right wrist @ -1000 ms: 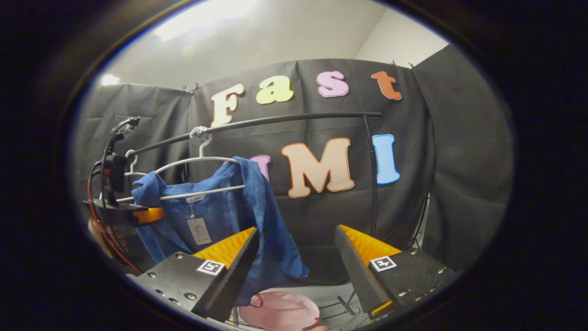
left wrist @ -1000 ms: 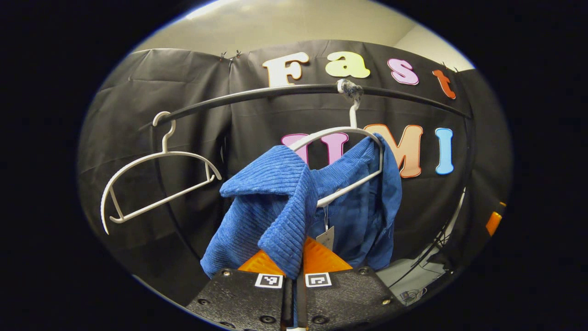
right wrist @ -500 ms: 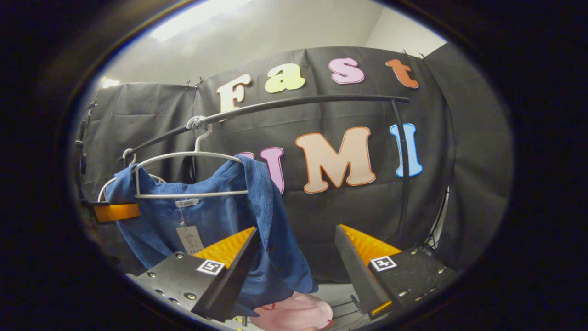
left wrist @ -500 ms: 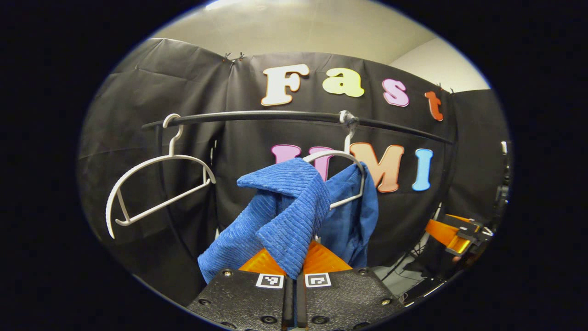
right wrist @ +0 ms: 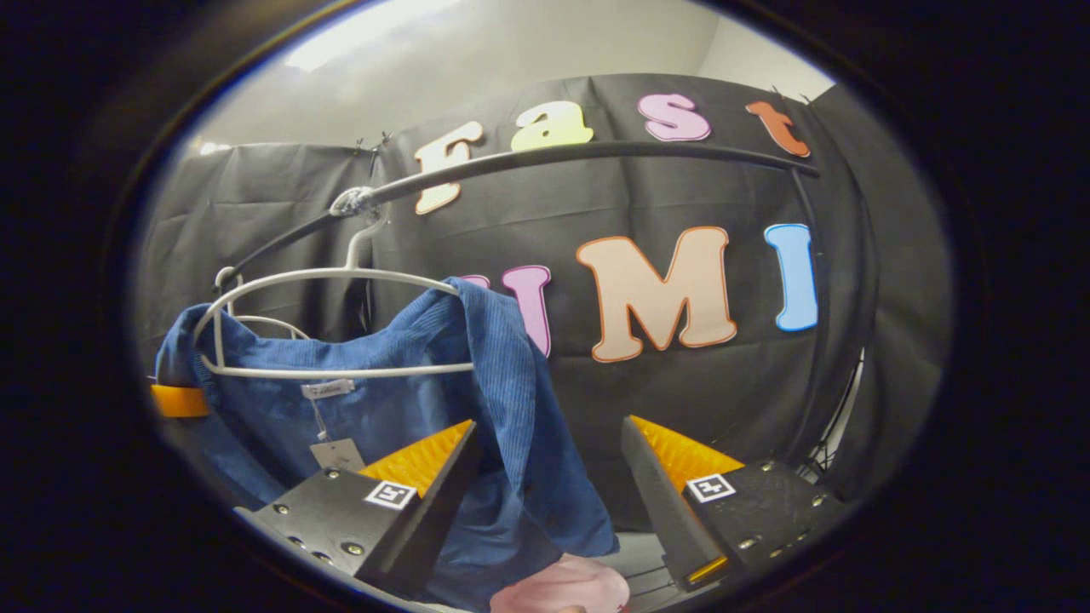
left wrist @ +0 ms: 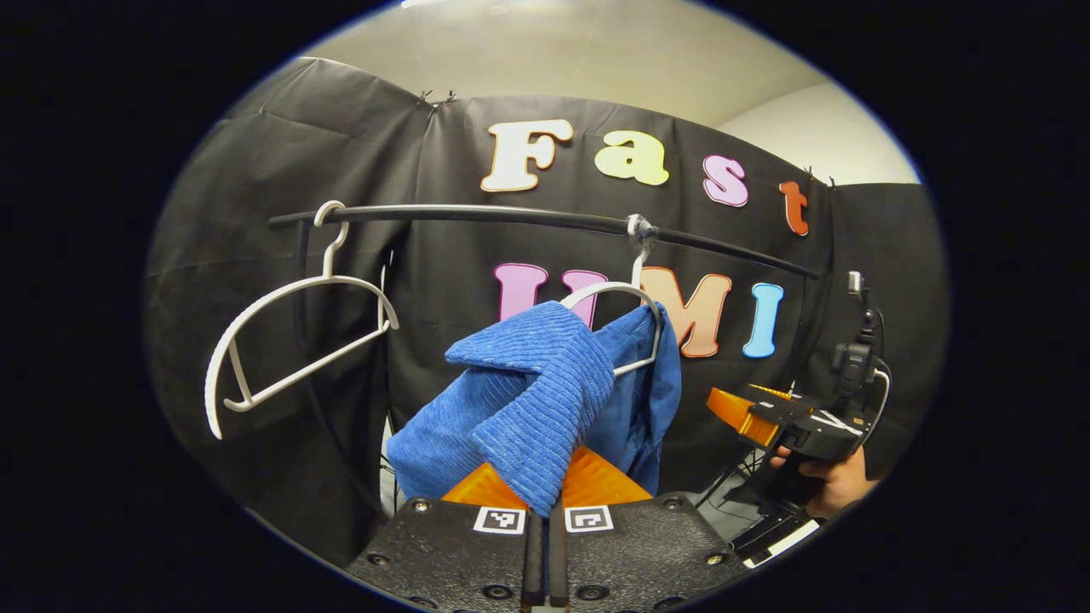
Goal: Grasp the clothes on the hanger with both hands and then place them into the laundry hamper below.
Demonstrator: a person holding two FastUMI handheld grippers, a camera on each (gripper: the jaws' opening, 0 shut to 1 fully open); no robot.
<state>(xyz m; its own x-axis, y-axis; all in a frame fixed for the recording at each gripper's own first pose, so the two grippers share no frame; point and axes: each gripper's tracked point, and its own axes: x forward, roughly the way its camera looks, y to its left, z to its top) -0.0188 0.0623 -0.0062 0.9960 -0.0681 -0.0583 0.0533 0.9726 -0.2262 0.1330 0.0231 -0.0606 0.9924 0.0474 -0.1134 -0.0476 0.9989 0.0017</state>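
Ribbed blue corduroy is pinched in my left gripper (left wrist: 545,498), fingers closed tight on a fold of the garment (left wrist: 532,396) at bottom centre of the left gripper view. My right gripper (right wrist: 549,477) gapes wide, gripping nothing, the cloth's edge draped just beside its left finger. The garment's far shoulder hangs on the thin white hanger (right wrist: 332,277), hooked on the black rail (right wrist: 588,153). So: half grasped, not yet lifted free. A pink rounded thing (right wrist: 562,587) sits low centre, possibly the hamper.

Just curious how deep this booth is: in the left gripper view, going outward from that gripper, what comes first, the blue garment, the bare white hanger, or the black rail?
1. Blue garment, pinched in the fingers.
2. Bare white hanger, upper left.
3. Black rail, across the top; nearly level with that hanger.
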